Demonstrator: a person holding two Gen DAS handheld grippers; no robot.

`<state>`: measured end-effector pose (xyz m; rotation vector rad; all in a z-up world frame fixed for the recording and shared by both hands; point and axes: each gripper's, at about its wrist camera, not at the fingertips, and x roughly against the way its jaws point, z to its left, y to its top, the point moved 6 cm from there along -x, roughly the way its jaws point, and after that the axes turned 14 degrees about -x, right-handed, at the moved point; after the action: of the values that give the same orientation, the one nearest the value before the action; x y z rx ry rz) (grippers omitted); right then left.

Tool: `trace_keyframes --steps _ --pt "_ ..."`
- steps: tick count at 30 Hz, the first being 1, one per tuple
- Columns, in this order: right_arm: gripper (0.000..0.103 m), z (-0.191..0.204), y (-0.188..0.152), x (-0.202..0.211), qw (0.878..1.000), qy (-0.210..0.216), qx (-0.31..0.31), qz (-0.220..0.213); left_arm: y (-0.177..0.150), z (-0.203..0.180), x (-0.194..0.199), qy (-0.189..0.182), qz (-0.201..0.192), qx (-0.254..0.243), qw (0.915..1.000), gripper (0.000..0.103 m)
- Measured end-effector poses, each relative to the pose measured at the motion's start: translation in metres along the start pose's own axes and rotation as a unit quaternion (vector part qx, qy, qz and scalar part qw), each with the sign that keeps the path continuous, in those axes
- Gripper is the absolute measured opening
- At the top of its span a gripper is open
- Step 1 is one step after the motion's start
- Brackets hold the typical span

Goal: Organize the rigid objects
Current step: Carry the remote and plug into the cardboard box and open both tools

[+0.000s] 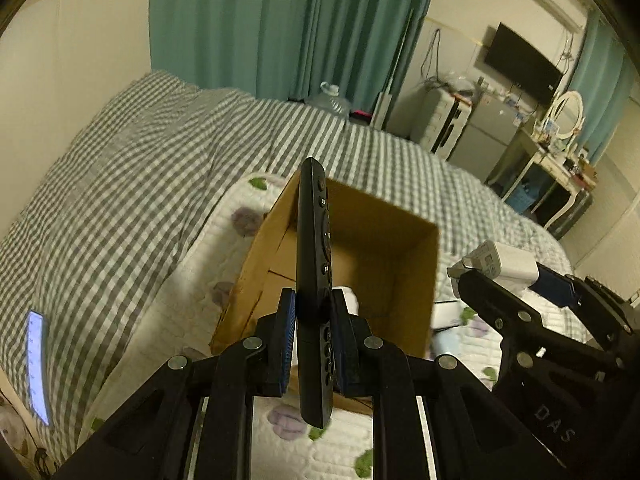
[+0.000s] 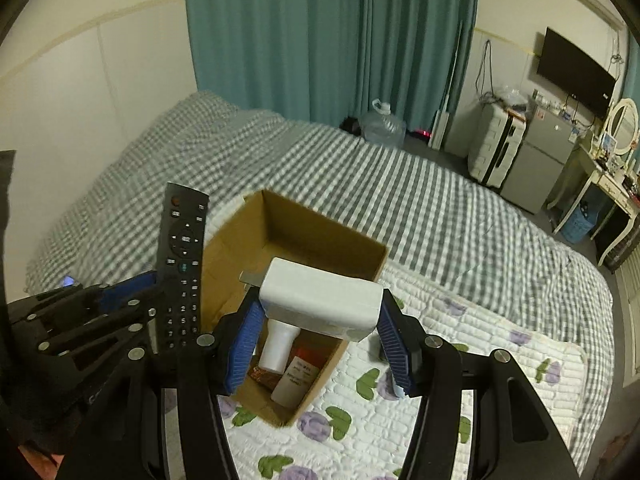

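The left gripper (image 1: 313, 334) is clamped on a black remote control (image 1: 314, 280), held edge-on above the open cardboard box (image 1: 416, 280). The right gripper (image 2: 320, 340) grips a white charger block (image 2: 320, 300) above the same box on the floral quilt (image 2: 460, 340).

Both wrist views are dim, with a warm yellow-green cast and soft, grainy detail. No lamp shows; the light looks even and comes from overhead, leaving only faint shadows. The inside of the cardboard box (image 1: 360, 248) falls dark in the left view. A lit phone screen (image 1: 38, 364) glares pale blue and is blown out. The checked bedcover (image 2: 360, 184) is smeared by motion blur, most strongly along its far folds, and the box rim blurs too. The fisheye lens bends the walls and the teal curtains (image 2: 320, 40), and black vignette fills the corners.
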<state>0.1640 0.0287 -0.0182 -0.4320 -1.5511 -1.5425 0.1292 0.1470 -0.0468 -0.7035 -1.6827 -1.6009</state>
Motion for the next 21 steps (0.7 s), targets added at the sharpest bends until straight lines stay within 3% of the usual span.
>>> trace_keyframes --steps 10,16,19,20,21 --pt "0.056 -0.008 0.002 -0.074 0.999 0.007 -0.018 0.030 -0.003 0.002 -0.057 0.010 0.022 -0.015 0.9996 0.017" --pt "0.058 -0.012 0.002 -0.091 0.998 0.026 -0.049 0.032 -0.004 0.000 -0.069 0.018 0.021 -0.025 0.9993 0.017" --pt "0.072 -0.018 0.004 -0.083 0.997 0.044 -0.065 0.022 -0.006 -0.002 -0.071 0.021 0.026 -0.022 0.9992 0.021" --pt "0.077 -0.021 0.006 -0.077 0.997 0.046 -0.067 0.013 -0.005 -0.004 -0.068 0.024 0.021 -0.025 0.9992 0.025" --pt "0.080 -0.024 0.008 -0.069 0.997 0.047 -0.068 0.005 -0.004 -0.007 -0.064 0.027 0.017 -0.028 0.9991 0.037"
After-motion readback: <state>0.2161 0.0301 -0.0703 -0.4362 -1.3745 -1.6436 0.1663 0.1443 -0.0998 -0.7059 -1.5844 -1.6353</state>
